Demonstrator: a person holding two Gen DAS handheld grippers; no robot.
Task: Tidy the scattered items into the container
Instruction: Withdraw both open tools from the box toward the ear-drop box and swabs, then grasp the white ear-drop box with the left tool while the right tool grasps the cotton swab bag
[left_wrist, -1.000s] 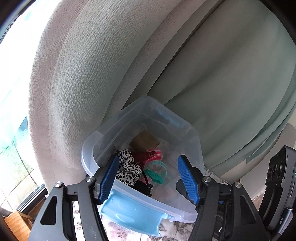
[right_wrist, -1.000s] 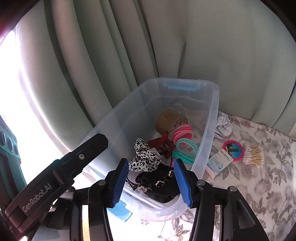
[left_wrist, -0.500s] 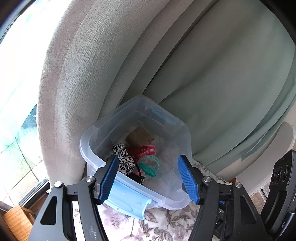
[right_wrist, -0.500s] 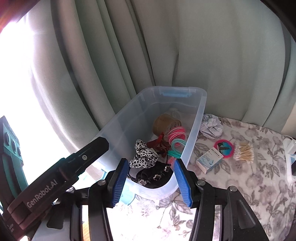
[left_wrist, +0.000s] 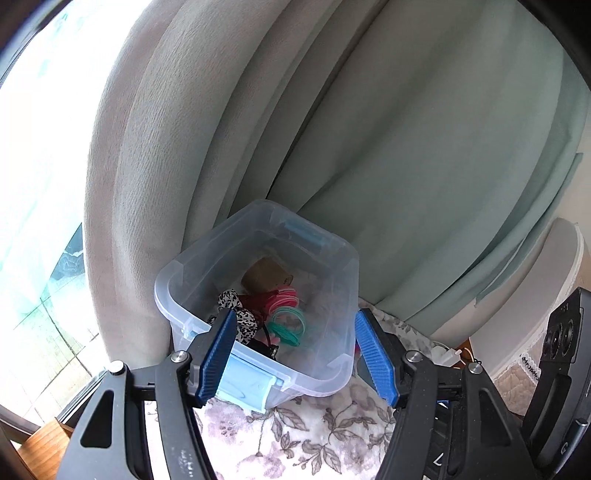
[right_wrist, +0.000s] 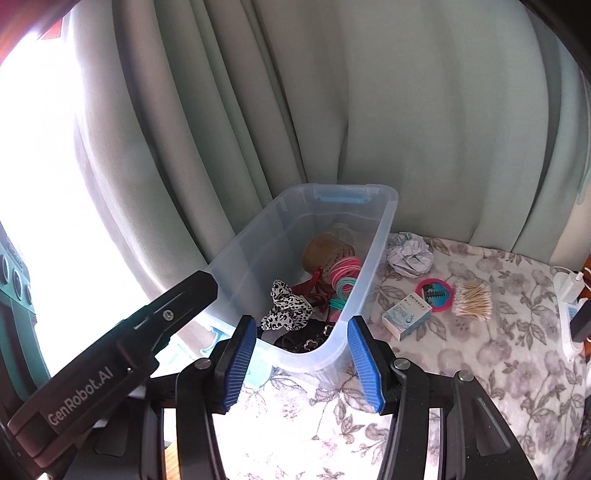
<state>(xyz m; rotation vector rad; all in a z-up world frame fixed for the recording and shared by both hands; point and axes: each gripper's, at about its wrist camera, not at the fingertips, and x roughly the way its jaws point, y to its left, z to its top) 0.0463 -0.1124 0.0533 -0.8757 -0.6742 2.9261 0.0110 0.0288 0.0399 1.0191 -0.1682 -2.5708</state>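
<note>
Nearest the right wrist camera, the right gripper (right_wrist: 301, 360) has its blue-padded jaws parted with nothing between them; they frame the near end of the clear plastic container (right_wrist: 373, 258) without touching it. Beside it on the left juts the black body of the left gripper (left_wrist: 295, 360), whose jaws in its own view also stand apart and empty, either side of the container's near corner and its pale blue latch (left_wrist: 245, 386). Under both lies a floral cloth (right_wrist: 461, 369) covering the surface; whether it is a tabletop or a bed I cannot tell.

Inside the container, from near to far: a dark item with clover shapes (right_wrist: 306, 341), a black-and-white spotted scrunchie (right_wrist: 286, 306), something red (right_wrist: 316, 284), teal hair rings (right_wrist: 341, 290) and pink hair rings (right_wrist: 345, 267) overlapping, then a brown roll (right_wrist: 325, 251) toward the far wall, which carries a second blue latch (right_wrist: 341, 195).

Outside, on the cloth to the container's right, lie a small white-and-blue box (right_wrist: 406, 315), just past it a round pink item (right_wrist: 436, 293), a heap of cotton swabs (right_wrist: 472, 299) beside that, and farther back a crumpled paper ball (right_wrist: 408, 253) close to the container's side. At the far right edge sits a white power strip (right_wrist: 570, 310). Pale green curtains (right_wrist: 406, 110) hang behind everything
</note>
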